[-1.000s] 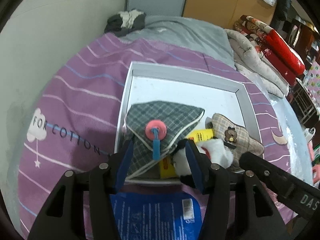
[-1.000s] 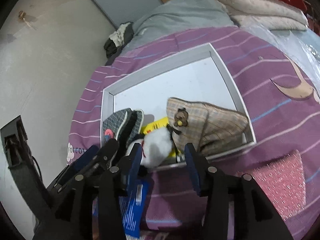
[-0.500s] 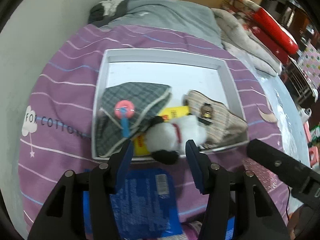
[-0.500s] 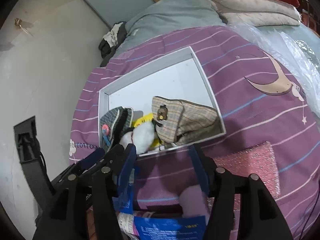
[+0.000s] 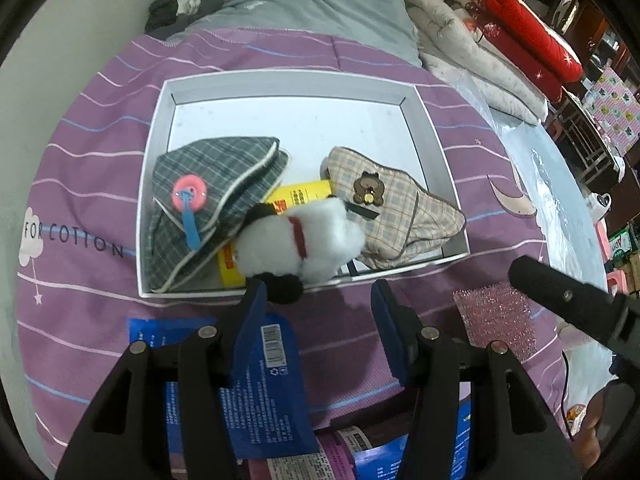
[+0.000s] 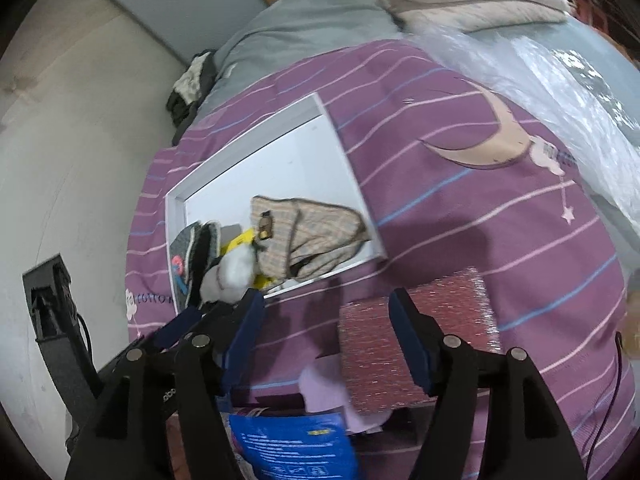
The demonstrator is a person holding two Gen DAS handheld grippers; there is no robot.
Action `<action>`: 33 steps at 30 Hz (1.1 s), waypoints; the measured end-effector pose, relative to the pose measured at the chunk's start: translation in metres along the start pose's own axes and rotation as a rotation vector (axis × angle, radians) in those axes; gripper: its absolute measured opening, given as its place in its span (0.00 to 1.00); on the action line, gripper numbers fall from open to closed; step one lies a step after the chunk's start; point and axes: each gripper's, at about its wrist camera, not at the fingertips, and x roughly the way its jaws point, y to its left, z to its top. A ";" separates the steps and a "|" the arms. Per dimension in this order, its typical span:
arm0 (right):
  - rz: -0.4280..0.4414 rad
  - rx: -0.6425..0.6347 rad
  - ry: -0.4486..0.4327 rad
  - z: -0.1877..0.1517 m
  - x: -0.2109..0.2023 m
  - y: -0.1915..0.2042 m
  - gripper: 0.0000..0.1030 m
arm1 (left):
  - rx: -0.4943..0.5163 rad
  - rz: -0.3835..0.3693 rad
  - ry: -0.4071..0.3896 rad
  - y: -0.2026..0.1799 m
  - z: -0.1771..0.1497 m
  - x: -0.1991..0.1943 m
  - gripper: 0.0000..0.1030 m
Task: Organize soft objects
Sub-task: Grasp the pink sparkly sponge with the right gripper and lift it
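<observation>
A white shallow box (image 5: 288, 80) (image 6: 344, 152) lies on the purple striped bedspread. In it lie a grey plaid pouch with a pink button (image 5: 208, 200) (image 6: 188, 252), a beige plaid pouch with a bear badge (image 5: 392, 208) (image 6: 316, 232), a yellow packet (image 5: 298, 196) and a white plush toy (image 5: 304, 240) (image 6: 232, 276) at the near rim. My left gripper (image 5: 318, 308) is open and empty just in front of the box. My right gripper (image 6: 326, 316) is open and empty above a pink glittery sponge (image 6: 416, 344) (image 5: 500, 320).
Blue printed packets (image 5: 264, 380) (image 6: 296, 452) lie near me under the grippers. A pale lilac soft item (image 6: 324, 392) lies beside the sponge. Folded quilts (image 5: 500, 40) and a grey blanket (image 5: 312, 12) lie at the far side. Clear plastic sheet (image 6: 568, 80) covers the right.
Both grippers have pulled back from the box and opened. The white plush toy was let go and now lies in the box. The right gripper has swung right over the pink sponge.
</observation>
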 end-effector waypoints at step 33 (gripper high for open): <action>-0.058 -0.077 0.208 -0.012 0.048 -0.032 0.94 | 0.080 0.020 0.110 -0.023 -0.008 0.031 0.54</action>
